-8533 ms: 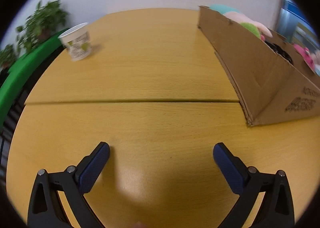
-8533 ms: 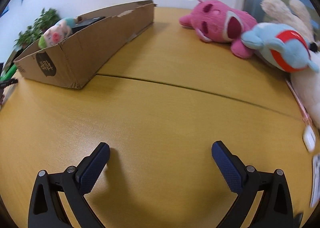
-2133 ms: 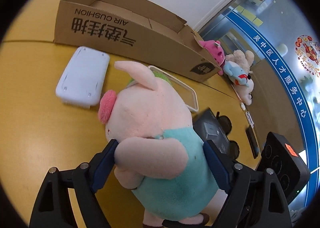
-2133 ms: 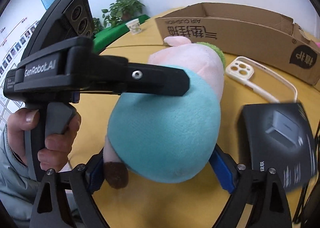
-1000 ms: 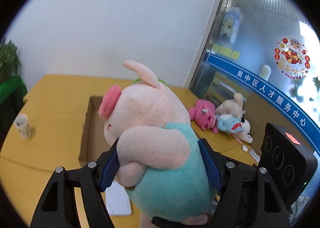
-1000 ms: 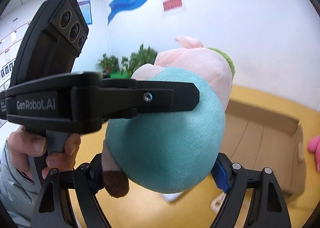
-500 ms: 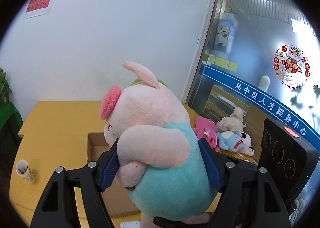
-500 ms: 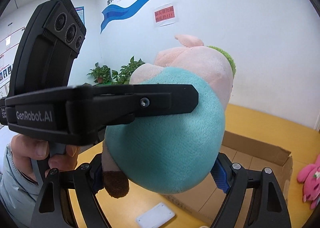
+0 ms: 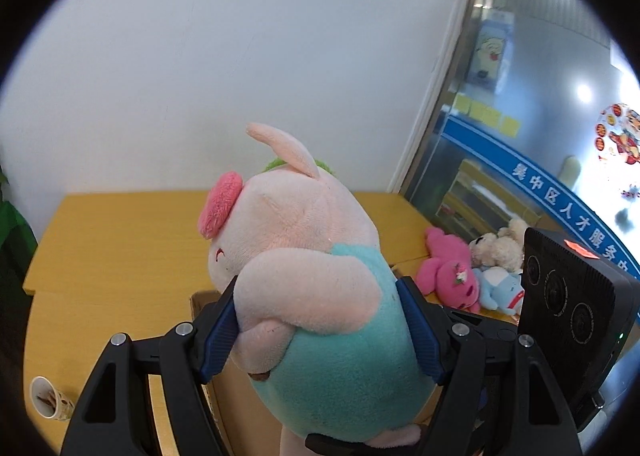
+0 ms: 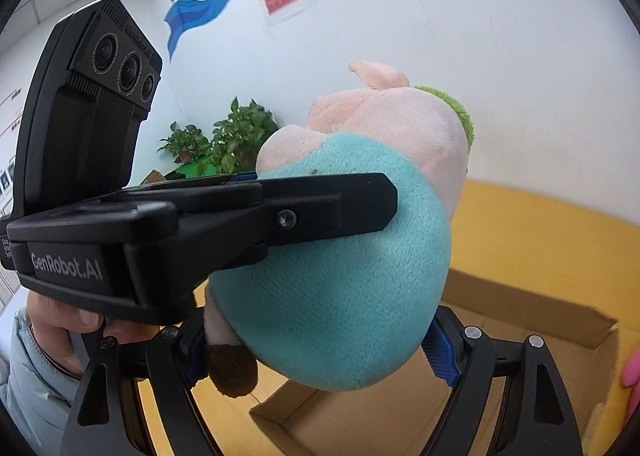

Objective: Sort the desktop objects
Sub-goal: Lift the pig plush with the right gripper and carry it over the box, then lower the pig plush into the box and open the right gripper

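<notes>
Since 2.1 s ago, plush pig (image 9: 320, 296) is raised off surface (image 9: 120, 236), clamped by left gripper (image 9: 320, 330) and right gripper (image 10: 316, 352); uneven release risks missing cardboard box (image 10: 520, 336).

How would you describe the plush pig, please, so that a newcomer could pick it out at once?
Start at the yellow table under the white wall; above its cardboard box, both tongs clamp one toy. That pig is pale pink with a teal body, unlike the hot-pink, cream and blue plush toys lying at the table's far right.
</notes>
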The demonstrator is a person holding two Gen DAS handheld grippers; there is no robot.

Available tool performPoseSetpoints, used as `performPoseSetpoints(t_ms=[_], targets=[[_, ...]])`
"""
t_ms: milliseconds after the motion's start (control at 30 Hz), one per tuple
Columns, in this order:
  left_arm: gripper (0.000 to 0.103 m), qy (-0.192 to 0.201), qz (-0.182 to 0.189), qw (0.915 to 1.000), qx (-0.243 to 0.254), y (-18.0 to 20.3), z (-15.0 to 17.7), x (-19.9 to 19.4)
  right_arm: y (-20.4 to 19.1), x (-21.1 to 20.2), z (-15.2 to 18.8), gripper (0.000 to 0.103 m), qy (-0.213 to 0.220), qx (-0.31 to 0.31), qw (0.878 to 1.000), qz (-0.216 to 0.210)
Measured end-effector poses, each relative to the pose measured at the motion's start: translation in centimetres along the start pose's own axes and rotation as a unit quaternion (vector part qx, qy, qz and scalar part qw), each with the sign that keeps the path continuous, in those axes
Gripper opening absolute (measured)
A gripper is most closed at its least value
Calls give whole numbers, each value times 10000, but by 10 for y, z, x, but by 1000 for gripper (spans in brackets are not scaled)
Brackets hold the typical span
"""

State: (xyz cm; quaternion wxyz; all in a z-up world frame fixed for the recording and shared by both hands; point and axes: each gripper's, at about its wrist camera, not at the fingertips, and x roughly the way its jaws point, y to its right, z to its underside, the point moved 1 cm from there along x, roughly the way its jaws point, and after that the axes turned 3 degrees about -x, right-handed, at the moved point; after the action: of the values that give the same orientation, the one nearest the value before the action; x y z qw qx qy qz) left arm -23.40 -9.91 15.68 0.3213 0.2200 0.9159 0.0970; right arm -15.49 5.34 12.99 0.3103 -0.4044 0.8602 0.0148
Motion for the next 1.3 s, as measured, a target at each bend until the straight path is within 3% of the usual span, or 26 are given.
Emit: performPoseSetpoints(t_ms=[267, 500, 700, 833, 967, 1133, 1200, 1233, 1300], targets=[[74, -890, -29, 9935, -710, -82, 43, 112, 75, 110, 55, 83, -842, 686, 9939, -196], [74, -1640, -303, 9818, -907, -116, 87, 176, 115, 171, 113, 84, -1565, 1507, 9756, -328], [74, -1763, -520, 9817, -508, -106, 90, 188, 155, 229, 81, 95, -1820, 1938, 9634, -347], [74, -1850, -560, 9801, -452, -108, 91, 187, 160, 206, 93, 96, -1988, 2045, 9584, -85], [75, -1752, -480, 9802, -785, -123, 89, 181, 149, 168, 99, 97, -1756, 1830, 9673, 24], [73, -1084, -570, 9903, -653, -104, 65, 144, 122, 123, 83, 99, -1572, 1673, 9727, 336], [73, -817, -591, 9939, -441, -91, 59, 117, 109, 88, 78, 103, -1365, 1497, 9782, 465], [73, -685, -667, 9950, -294, -82, 58, 102, 121, 51, 87, 103, -1272, 1436, 9800, 531], [75, -436, -813, 9957, -39, -62, 58, 76, 107, 22, 74, 103, -962, 1149, 9846, 902]])
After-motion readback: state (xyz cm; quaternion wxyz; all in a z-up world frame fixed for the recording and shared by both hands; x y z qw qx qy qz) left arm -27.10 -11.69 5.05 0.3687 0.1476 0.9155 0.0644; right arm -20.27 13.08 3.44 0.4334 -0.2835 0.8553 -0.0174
